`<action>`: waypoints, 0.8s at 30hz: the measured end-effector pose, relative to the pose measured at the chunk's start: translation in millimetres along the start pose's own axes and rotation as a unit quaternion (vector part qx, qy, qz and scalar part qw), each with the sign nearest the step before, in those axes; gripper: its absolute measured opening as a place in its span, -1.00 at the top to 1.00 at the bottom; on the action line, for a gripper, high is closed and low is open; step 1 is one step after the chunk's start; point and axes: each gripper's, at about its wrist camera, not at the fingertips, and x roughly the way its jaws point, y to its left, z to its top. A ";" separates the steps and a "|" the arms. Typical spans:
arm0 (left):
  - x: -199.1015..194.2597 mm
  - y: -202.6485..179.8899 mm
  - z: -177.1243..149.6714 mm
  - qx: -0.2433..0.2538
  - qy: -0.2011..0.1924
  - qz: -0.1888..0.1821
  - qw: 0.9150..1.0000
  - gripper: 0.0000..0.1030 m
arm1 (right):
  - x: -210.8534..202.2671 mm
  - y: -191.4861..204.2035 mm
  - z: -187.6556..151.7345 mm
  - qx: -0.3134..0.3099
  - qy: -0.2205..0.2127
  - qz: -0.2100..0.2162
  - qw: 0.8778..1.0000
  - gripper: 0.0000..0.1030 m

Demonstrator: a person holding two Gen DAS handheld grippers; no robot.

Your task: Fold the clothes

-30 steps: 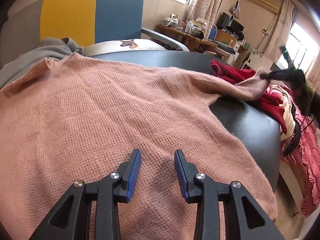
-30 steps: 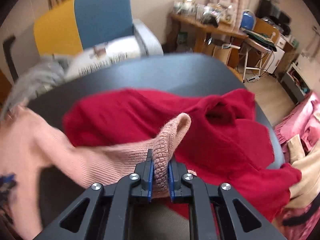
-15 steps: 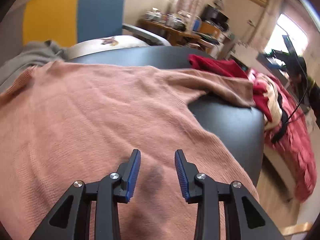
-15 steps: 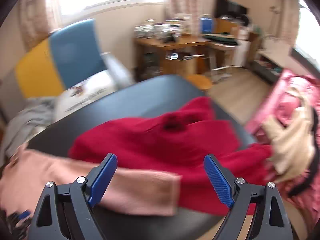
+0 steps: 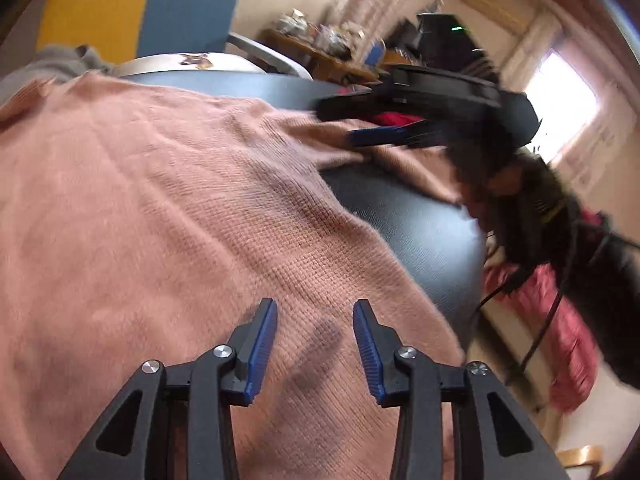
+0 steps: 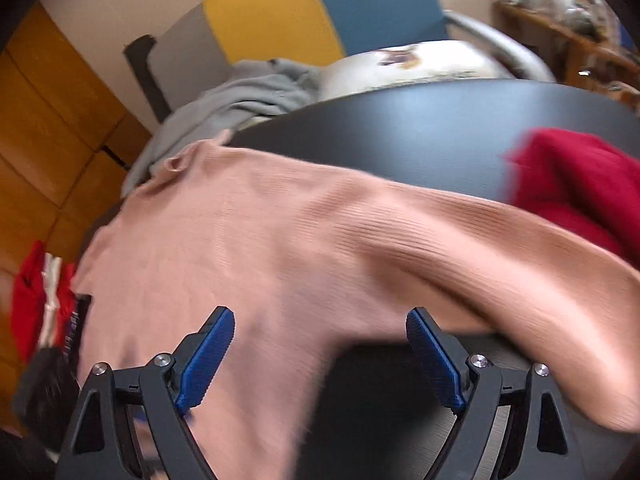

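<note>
A pink knit sweater [image 6: 256, 248] lay spread flat across the black table [image 6: 420, 132], collar toward 11 o'clock, one sleeve stretching toward 3 o'clock, its far end over a crumpled red sweater [image 6: 576, 176].

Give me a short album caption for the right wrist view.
Open right gripper above a pink sweater spread on a black table, red garment alongside.

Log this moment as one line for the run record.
left gripper open over pink sweater | right gripper open, sleeve lying free | red garment beside
</note>
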 end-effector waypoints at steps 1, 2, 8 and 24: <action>-12.5 8.2 -0.5 -0.015 -0.017 -0.003 1.000 0.24 | 7.4 13.5 2.7 -0.009 -0.001 0.012 1.000 -0.72; -24.9 16.4 -1.0 -0.029 -0.034 -0.007 0.999 0.23 | 14.8 27.0 5.4 -0.018 -0.002 0.024 1.000 -0.72; -76.8 110.2 24.7 -0.091 -0.078 0.064 0.991 0.23 | 67.0 102.5 21.5 -0.070 0.015 0.073 0.995 -0.78; -52.3 269.5 141.2 -0.115 -0.067 0.111 0.985 0.25 | 166.2 175.9 77.5 -0.176 -0.003 0.047 0.983 -0.78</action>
